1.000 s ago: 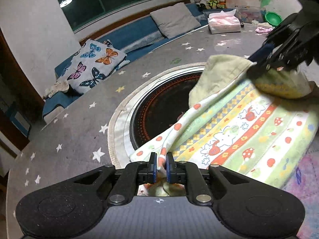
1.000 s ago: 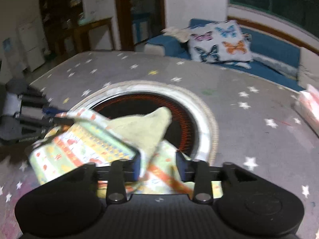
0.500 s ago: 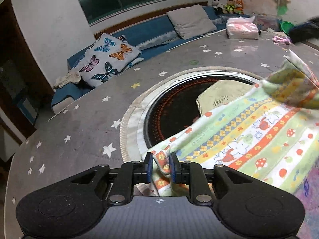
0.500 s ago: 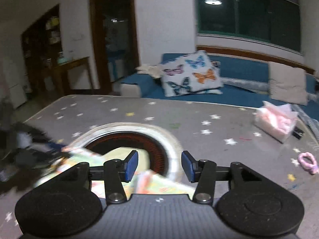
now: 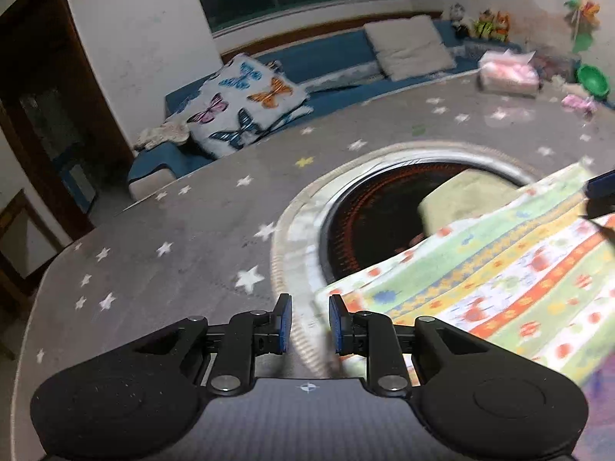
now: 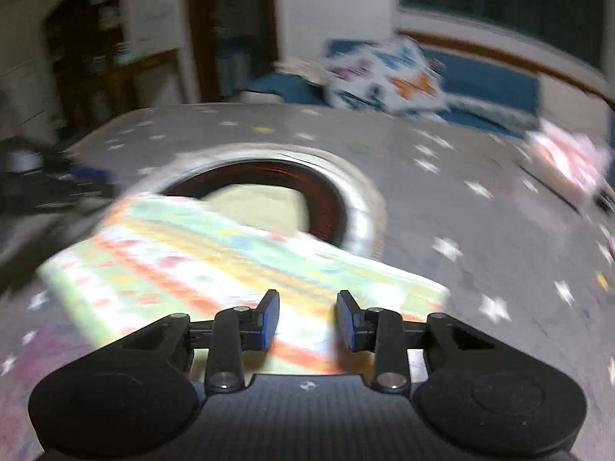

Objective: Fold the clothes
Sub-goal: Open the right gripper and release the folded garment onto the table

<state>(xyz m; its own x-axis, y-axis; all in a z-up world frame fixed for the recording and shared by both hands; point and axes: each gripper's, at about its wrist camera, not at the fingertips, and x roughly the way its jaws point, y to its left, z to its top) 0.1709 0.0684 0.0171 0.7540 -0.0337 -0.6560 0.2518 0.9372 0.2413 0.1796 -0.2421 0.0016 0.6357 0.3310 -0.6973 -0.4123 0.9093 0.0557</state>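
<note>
On the grey tabletop (image 5: 200, 207) with white stars, the striped cloth (image 5: 499, 276) with small cartoon prints lies spread out, reaching from the middle toward 4 o'clock in the left wrist view. Its far part covers a piece of the round dark inset (image 5: 376, 223) with the pale ring around it, and a plain yellowish flap of the cloth shows inside this circle. The left gripper (image 5: 309, 324) hovers low just at the near corner of the cloth; its blue fingers (image 5: 285, 322) are parted and nothing is between them, only the corner edge lies beside the finger at 3 o'clock. At the 3 o'clock border of this view a dark blurred shape shows above the cloth, but I cannot tell what it is

From the right wrist view, which is quite blurred, the right gripper (image 6: 307, 320) is above the near edge of the cloth (image 6: 215, 265), its fingers (image 6: 348, 320) released and wide apart, with the fabric visible below the gap and not pinched. Farther away, at about 1 o'clock, a butterfly pillow (image 6: 384, 77) rests on a blue sofa (image 6: 496, 84), and a pink tissue pack (image 5: 507, 75) sits at the far tabletop border
</note>
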